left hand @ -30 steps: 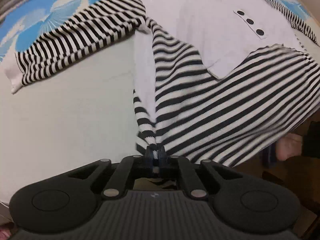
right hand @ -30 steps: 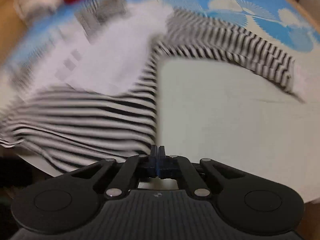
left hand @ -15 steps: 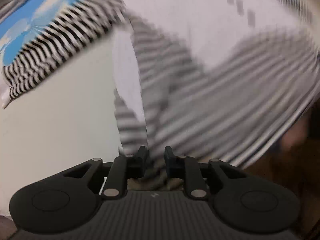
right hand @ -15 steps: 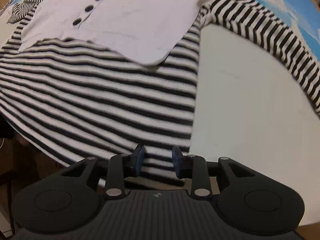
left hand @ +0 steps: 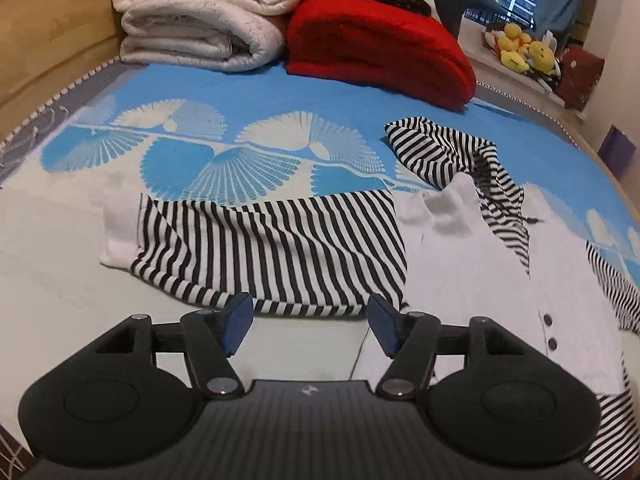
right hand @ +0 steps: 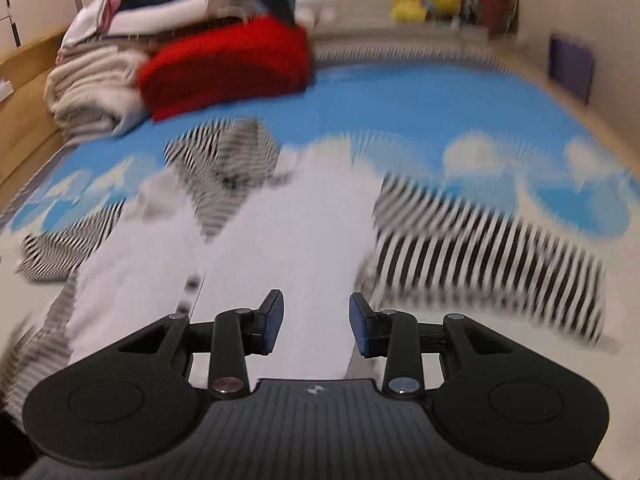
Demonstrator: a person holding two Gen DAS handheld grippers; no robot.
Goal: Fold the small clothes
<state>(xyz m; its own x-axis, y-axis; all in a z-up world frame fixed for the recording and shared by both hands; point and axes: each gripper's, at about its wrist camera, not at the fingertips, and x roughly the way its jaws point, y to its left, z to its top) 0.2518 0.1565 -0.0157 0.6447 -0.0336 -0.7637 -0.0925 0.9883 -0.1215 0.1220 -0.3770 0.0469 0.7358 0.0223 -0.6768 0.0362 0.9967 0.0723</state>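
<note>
A: What could have gone wrong from there?

B: Both grippers were empty. The left gripper (left hand: pixel 310 322) had its fingers (left hand: pixel 237 320) well apart and opening wider, with nothing between them. The right gripper (right hand: pixel 316 322) had its fingers apart too, also opening, over the white front of the top but not pressing on it. So my worry was the next grab. The cloth was thin and lay flat on the bed, so a grip could have caught two layers at once, or the bed cover (left hand: pixel 248 96) with them, and dragged the whole garment askew.

A: And the hood?

B: It (left hand: pixel 452 152) sat bunched and partly stood up near the neck. Had a fold gone over it as it was, I judged the result would be lumpy and might spring open.

A: Where was the garment, and how did it look?

B: The striped top (left hand: pixel 460 264) lay spread on the bed, front up, its white panel showing two dark buttons (left hand: pixel 550 332). One sleeve (left hand: pixel 264 252) stretched out sideways just ahead of the left gripper, with a white cuff (left hand: pixel 120 240) at its end and some wrinkles. The other sleeve (right hand: pixel 488 264) reached out the opposite way; the right view was smeared, so it probably lay flat, though I couldn't swear to it.

A: Anything nearby?

B: A red blanket (left hand: pixel 380 44) and pale folded bedding (left hand: pixel 200 16) at the far end, well apart from the top.
</note>
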